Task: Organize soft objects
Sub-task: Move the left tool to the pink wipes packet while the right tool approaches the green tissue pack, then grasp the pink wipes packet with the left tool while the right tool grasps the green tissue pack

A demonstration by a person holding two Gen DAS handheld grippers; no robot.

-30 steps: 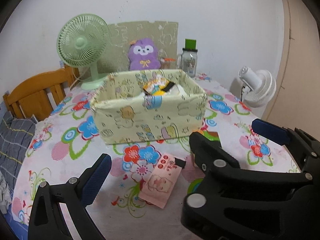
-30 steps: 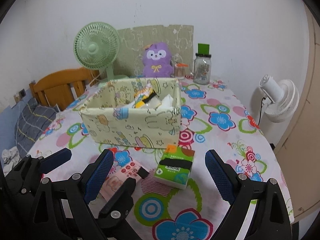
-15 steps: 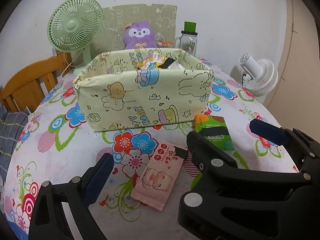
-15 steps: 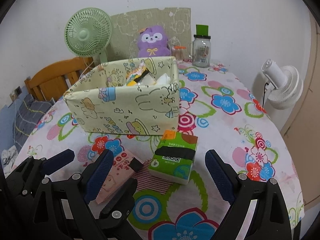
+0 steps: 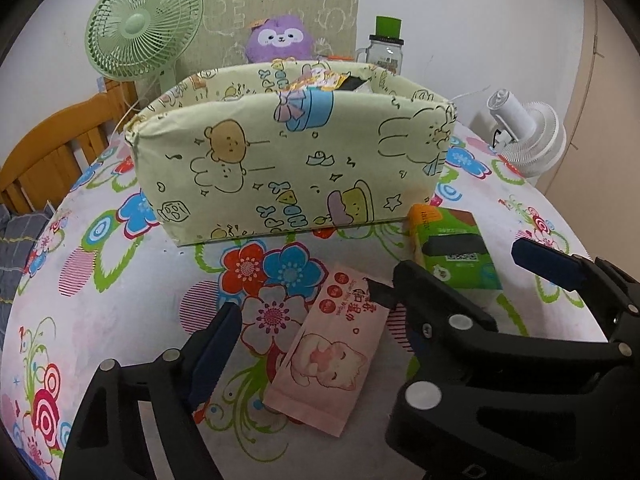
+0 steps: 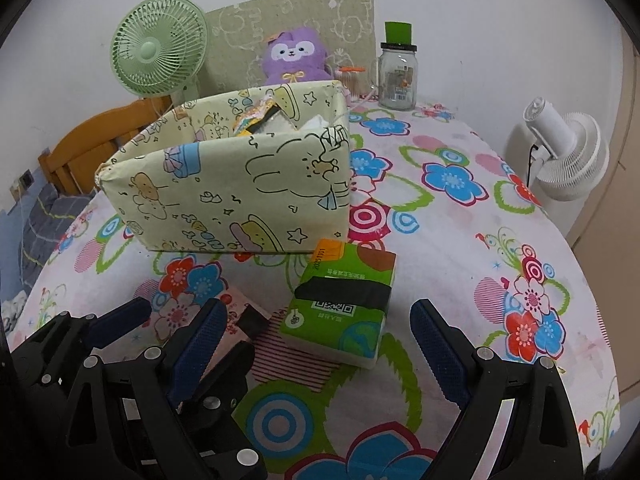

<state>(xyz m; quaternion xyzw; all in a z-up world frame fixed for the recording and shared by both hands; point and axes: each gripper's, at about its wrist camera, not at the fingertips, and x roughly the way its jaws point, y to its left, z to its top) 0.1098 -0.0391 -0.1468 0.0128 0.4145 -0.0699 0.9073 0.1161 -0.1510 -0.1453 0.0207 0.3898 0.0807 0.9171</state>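
A pink wet-wipes pack (image 5: 334, 354) lies flat on the flowered tablecloth, between the fingers of my open left gripper (image 5: 316, 336); part of it shows in the right wrist view (image 6: 240, 320). A green tissue pack (image 6: 344, 306) lies in front of my open right gripper (image 6: 316, 344), and also shows in the left wrist view (image 5: 456, 252). The right gripper (image 5: 472, 276) shows in the left wrist view, straddling the tissue pack. A yellow cartoon-print fabric box (image 5: 292, 160) (image 6: 240, 188) stands behind both packs with several packets inside.
At the back stand a green desk fan (image 5: 140, 32), a purple plush toy (image 6: 296, 56) and a glass jar with a green lid (image 6: 398, 72). A white fan (image 6: 564, 152) stands off the table's right edge. A wooden chair back (image 5: 52, 152) is at the left.
Both grippers have moved forward and down toward the table. The pink pack now lies between the left fingers and the green pack is closer to the right fingers.
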